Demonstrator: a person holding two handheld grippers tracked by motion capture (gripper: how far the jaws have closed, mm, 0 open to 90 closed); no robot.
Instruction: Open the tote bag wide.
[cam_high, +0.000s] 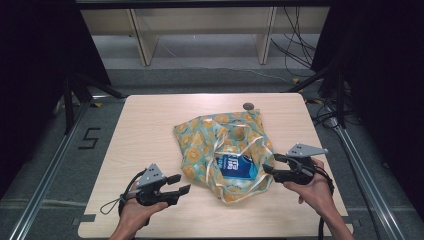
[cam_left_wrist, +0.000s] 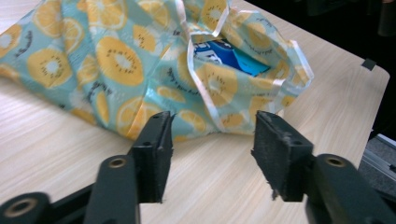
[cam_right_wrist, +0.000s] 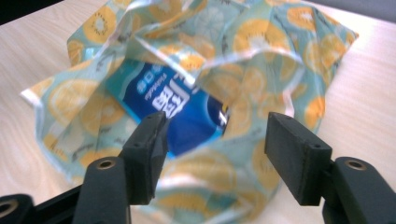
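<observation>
Near the middle of the pale wooden counter (cam_high: 150, 125), lying crumpled with its mouth gaping toward the near edge: a teal bag with orange-slice print (cam_high: 220, 150) — inside it, partly showing, a blue packet with white lettering (cam_high: 239, 167). Left gripper (cam_high: 179, 184) just beside the bag's near-left edge, fingers (cam_left_wrist: 154, 149) spread and holding nothing; right gripper (cam_high: 274, 165) at the bag's right rim, fingers (cam_right_wrist: 294, 154) likewise spread — touching the fabric or not, cannot tell. Beyond the bag, near the far edge, a small dark round object (cam_high: 248, 105).

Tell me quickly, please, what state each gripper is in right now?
Left gripper: open, holding nothing, short of the fruit-print bag.
Right gripper: open, holding nothing, at the bag's mouth.
</observation>
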